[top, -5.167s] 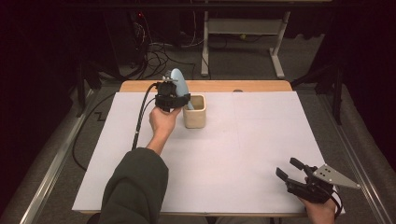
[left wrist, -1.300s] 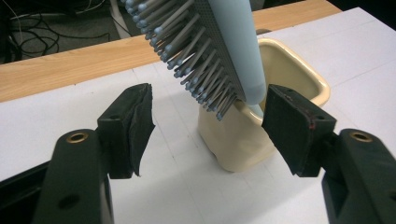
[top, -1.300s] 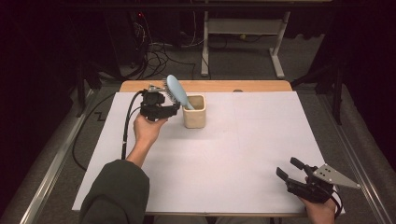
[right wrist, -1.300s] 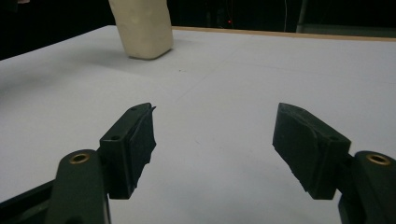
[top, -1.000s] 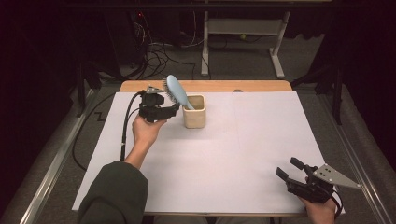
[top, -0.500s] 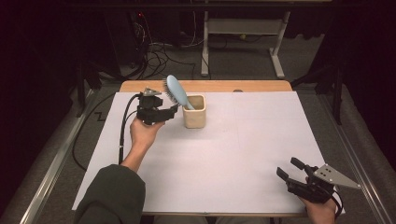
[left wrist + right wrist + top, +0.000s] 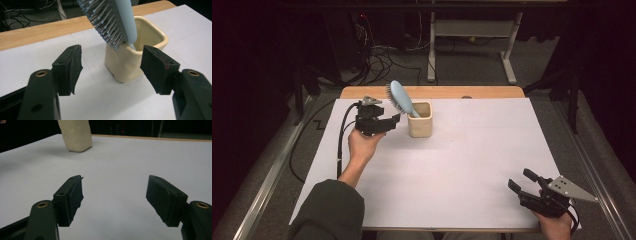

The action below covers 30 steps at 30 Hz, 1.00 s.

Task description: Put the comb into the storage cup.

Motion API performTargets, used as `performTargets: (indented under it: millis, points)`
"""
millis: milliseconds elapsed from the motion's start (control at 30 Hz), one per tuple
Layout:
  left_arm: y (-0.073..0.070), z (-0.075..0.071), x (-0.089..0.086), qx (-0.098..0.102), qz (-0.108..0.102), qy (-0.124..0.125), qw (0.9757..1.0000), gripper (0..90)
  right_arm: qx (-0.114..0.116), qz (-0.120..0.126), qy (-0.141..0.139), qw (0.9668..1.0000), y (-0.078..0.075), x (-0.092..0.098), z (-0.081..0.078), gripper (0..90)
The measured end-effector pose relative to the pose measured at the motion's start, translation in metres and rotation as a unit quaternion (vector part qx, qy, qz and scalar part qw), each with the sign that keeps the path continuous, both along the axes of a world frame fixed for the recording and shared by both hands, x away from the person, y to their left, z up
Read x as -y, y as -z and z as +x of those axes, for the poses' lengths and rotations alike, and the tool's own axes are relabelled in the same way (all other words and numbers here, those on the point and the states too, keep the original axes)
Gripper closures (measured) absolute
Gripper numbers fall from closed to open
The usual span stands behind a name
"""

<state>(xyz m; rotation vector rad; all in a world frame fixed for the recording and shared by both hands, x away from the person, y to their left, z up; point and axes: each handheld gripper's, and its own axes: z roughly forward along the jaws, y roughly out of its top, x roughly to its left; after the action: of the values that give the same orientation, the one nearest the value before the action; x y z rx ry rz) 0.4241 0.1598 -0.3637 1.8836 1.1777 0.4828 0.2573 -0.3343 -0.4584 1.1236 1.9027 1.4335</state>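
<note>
No legible brand, label or writing on any item.

Brush standing handle-down in cup, head tilted toward the left and back; bristles facing the left gripper. Cup upright on the white sheet covering the counter, near the far edge, left of centre.

Left gripper held level just left of the cup, fingers released, spread with nothing between the pads. In the left gripper view: cup ahead between the two fingers but farther off, no contact; brush head above and between them, not touching.

Right gripper at the near right corner of the sheet, well apart from the cup, resting low over the sheet. Fingers released, wide apart, bare sheet between them; cup far ahead at upper left in the right gripper view.

Compared with the earliest frame: left gripper then at the brush head, right above the cup's left rim; now drawn back to the left, clear of both. Brush then more upright; now leaning further left. Left sleeve shifted left along with the forearm. Cup position unchanged. Right gripper unchanged in place and opening.
</note>
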Motion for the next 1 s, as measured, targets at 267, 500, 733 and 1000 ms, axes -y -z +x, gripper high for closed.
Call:
performTargets:
  millis: [267,500,733,1000]
  points:
    - [0.0,-0.003,-0.003,0.001,0.001,0.0,1.0,33.9,0.0,0.001,0.0,1.0,0.0,0.0,0.0,30.1]
    - [-0.001,-0.007,-0.007,0.006,-0.002,-0.001,1.0,34.0,0.0,0.002,0.0,1.0,0.0,0.0,0.001,30.1]
    - [-0.003,-0.012,-0.01,0.01,-0.002,-0.001,1.0,34.0,0.0,0.002,0.001,1.0,0.0,0.001,0.0,30.1]
    - [-0.003,-0.016,-0.013,0.011,-0.003,-0.002,0.9999,34.1,0.0,0.002,0.001,1.0,0.0,0.001,0.0,30.1]
